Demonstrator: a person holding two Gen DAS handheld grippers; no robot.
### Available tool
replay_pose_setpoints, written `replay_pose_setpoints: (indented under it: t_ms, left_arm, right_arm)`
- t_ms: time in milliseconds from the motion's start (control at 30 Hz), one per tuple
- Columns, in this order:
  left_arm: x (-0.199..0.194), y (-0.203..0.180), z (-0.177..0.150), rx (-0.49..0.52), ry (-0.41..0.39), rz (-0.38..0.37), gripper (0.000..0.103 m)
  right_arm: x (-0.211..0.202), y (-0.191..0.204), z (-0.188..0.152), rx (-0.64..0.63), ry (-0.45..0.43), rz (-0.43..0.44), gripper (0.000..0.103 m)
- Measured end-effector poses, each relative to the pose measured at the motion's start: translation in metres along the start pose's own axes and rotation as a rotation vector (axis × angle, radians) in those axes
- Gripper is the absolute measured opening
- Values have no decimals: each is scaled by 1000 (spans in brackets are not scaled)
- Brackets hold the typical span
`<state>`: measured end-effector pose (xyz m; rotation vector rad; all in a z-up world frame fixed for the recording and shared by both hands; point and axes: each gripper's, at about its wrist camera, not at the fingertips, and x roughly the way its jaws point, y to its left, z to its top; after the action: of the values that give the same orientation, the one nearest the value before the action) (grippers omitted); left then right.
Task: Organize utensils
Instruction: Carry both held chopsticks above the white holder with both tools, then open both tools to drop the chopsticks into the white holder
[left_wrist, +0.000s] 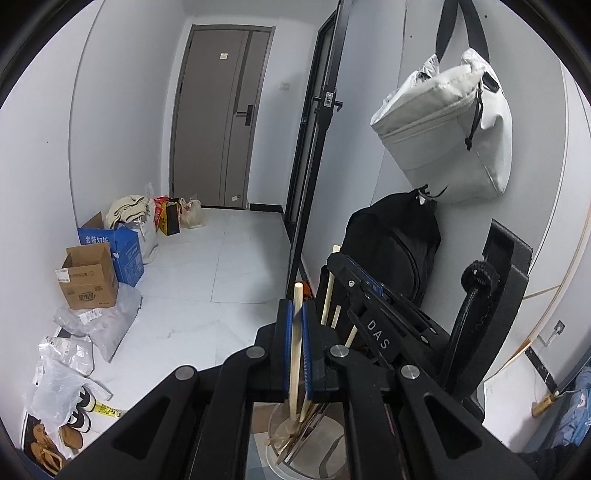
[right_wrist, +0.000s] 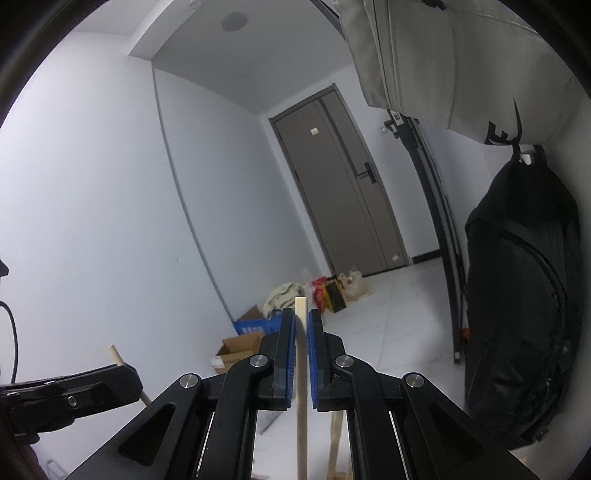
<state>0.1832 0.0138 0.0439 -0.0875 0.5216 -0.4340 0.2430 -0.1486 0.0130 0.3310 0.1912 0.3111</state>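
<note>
**Ann:** Wooden handle (left_wrist: 295, 332) is sitting clamped between the blue pads of the left gripper (left_wrist: 295, 345), upright, its round top poking above the fingertips. Its lower end is reaching down into a clear round holder (left_wrist: 280, 448) below the gripper, where other utensils are already leaning.

**Ben:** And the right gripper (right_wrist: 302, 356) is pinching a squarer pale stick (right_wrist: 301, 369), its flat top just clearing the pads. It is running straight down out of the bottom of the right wrist view, so where its lower end sits cannot be told. Both sets of jaws are closed tight on their sticks.

**Ann:** From the left camera, the right gripper is crossing just to the right, with more wooden handles (left_wrist: 327, 299) showing behind it.

**Ben:** Beyond them, a black backpack (left_wrist: 391, 240) is hanging on the wall, a grey bag (left_wrist: 443, 125) above it.

**Ann:** Farther out, cardboard boxes (left_wrist: 90, 277) and plastic bags (left_wrist: 99, 325) are lining the left wall, with a grey door (left_wrist: 218, 114) at the end of the hall.
</note>
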Motion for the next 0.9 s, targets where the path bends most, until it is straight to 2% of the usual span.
replay_pose_setpoints:
  t_ms: [333,533,700,800,867,900]
  left_arm:
    - [9,-2,-13,17,35,-38,2]
    - [19,-5,-19,54,111,-41,2]
    - [22,-8,-24,60,163,-71,2]
    - [25,-6,-24,36,209,-90,4]
    - [22,-6,-25,24,222,-91,14]
    - [18,-6,-24,20,220,-98,17]
  right_arm:
    - [-6,6,-7,-56,32,48,6]
    - [-7,0,-20,-69,94,95,6]
    - [-14,-1,-31,-89,146,86,6]
    - [-17,-6,-35,-75,182,102,9]
    - [-25,-6,-37,-72,206,110,9]
    - [-29,-6,-37,-74,215,119,13]
